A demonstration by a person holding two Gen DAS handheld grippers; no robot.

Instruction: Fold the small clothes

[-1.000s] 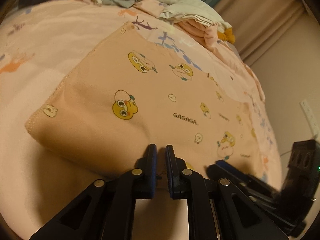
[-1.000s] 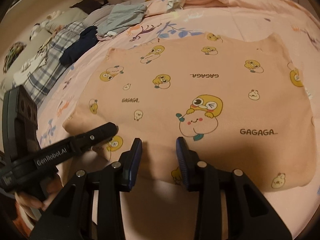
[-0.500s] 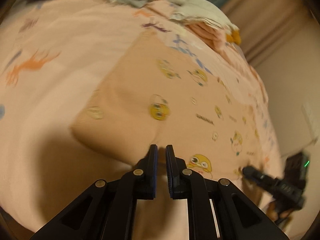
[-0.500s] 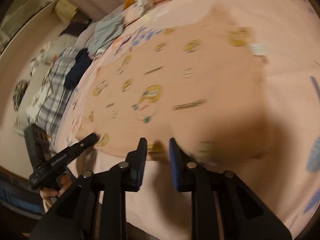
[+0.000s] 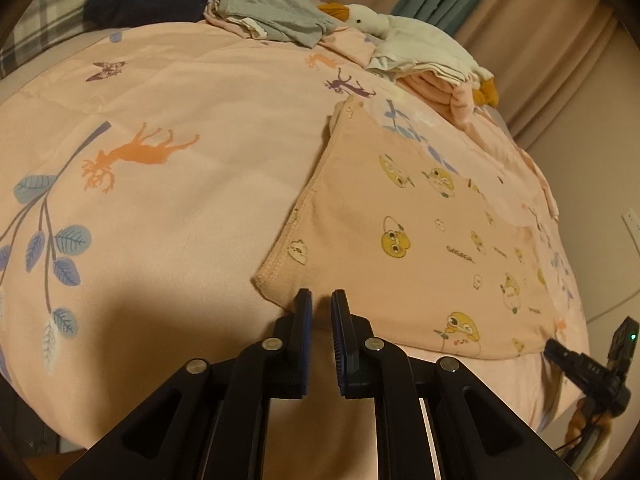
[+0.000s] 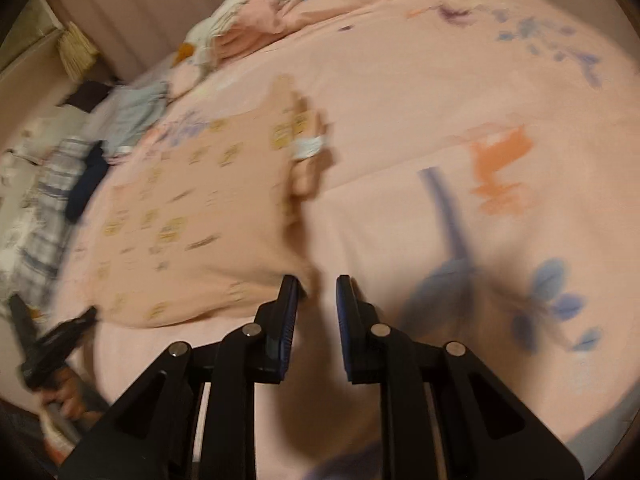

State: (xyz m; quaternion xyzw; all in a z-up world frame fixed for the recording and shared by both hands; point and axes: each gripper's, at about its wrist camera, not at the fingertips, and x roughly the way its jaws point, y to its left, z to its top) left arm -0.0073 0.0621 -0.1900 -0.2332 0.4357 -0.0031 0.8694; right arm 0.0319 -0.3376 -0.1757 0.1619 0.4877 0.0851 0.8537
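- Left gripper sat at the near left corner of the peach cartoon-print garment, jaws nearly closed. A thin gap showed between the blue pads and no cloth was visibly caught there, so I read it as clenched on nothing.
- The garment lay flat on the pink quilt, near the bed's front edge. The hem along its left side was stitched and slightly rolled.
- Right gripper stood at the garment's near right corner. Its jaws were opening, and the cloth edge touched the left pad but was not pinched. This view was motion-blurred, so detail is uncertain.
- Judgement: the step looked like setting both grippers at the near corners for the next fold. To do it well, each should pinch right at its corner, catch every layer, lift evenly and lay edge on edge.
- Materials: soft knit, probably limp and apt to sag between grips. The quilt was smooth and printed with deer and leaves.
- Beyond lay a plush goose on stacked clothes, with grey and navy garments at the back.
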